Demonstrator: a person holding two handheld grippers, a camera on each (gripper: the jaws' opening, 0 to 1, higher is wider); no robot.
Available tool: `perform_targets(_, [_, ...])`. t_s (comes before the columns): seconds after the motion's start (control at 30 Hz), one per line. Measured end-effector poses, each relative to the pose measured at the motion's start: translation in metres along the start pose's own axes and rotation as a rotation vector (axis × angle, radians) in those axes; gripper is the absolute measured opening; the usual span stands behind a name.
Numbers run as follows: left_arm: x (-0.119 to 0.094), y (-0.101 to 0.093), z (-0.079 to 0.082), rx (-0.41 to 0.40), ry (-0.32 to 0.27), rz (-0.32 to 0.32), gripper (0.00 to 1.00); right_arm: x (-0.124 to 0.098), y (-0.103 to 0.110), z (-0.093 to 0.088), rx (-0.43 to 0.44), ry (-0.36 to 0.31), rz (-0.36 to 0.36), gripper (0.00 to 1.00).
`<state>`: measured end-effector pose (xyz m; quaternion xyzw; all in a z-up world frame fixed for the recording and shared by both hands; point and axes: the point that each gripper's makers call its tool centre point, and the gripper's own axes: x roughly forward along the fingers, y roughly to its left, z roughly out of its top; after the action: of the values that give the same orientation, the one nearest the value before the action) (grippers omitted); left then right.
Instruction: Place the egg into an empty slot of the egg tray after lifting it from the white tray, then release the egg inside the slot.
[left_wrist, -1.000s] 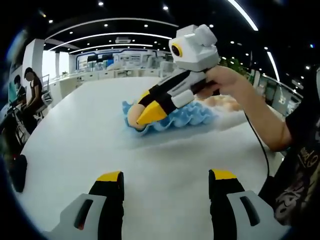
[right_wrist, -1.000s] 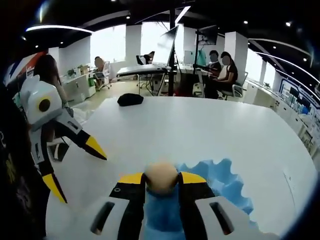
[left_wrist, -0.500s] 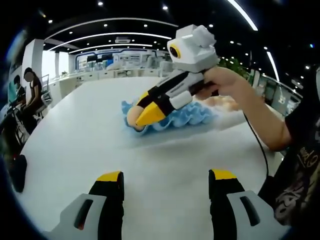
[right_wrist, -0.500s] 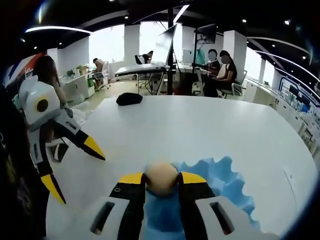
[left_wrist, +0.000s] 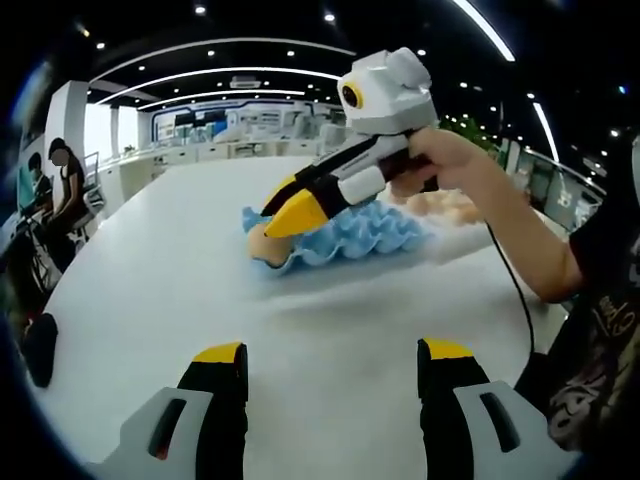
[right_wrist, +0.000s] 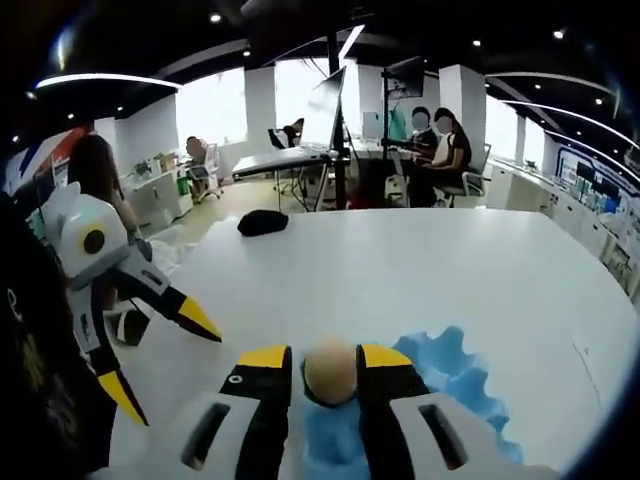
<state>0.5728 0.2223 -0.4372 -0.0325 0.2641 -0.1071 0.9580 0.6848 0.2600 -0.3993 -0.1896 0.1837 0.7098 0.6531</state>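
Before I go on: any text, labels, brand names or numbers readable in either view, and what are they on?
None can be read.
Person's dark shirt: a printed pattern, too blurred to make out as letters.
Far wall panels in the left gripper view: too small and blurred.
Right tool, left tool, blue egg tray, egg: no visible markings.

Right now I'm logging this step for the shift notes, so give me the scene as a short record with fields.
egg: sitting in an end slot of the blue egg tray
right gripper: jaws either side of the egg with a slight gap, raised over the tray's end in the left gripper view
left gripper: open, empty, above the white table
other eggs: blurred, beyond the tray
black object: far side of table
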Motion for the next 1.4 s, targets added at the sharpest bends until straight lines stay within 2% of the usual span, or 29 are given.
perform_targets(0.23, [0.003,-0.008,0.002,0.009,-0.002,-0.015,0.70,-0.015,-0.001,0.003,-0.006,-0.009,-0.022,0.27])
perform_targets(0.47, [0.003,-0.014,0.002,0.018,0.001,-0.025,0.70,-0.021,0.002,-0.002,-0.018,0.008,-0.025,0.27])
perform_targets(0.8, [0.006,-0.023,0.005,0.033,0.005,-0.037,0.70,-0.045,0.000,-0.007,-0.026,0.000,-0.049,0.29])
perform_targets(1.4, [0.021,-0.040,0.010,0.058,0.013,-0.092,0.70,-0.093,-0.012,-0.038,-0.008,0.031,-0.119,0.30])
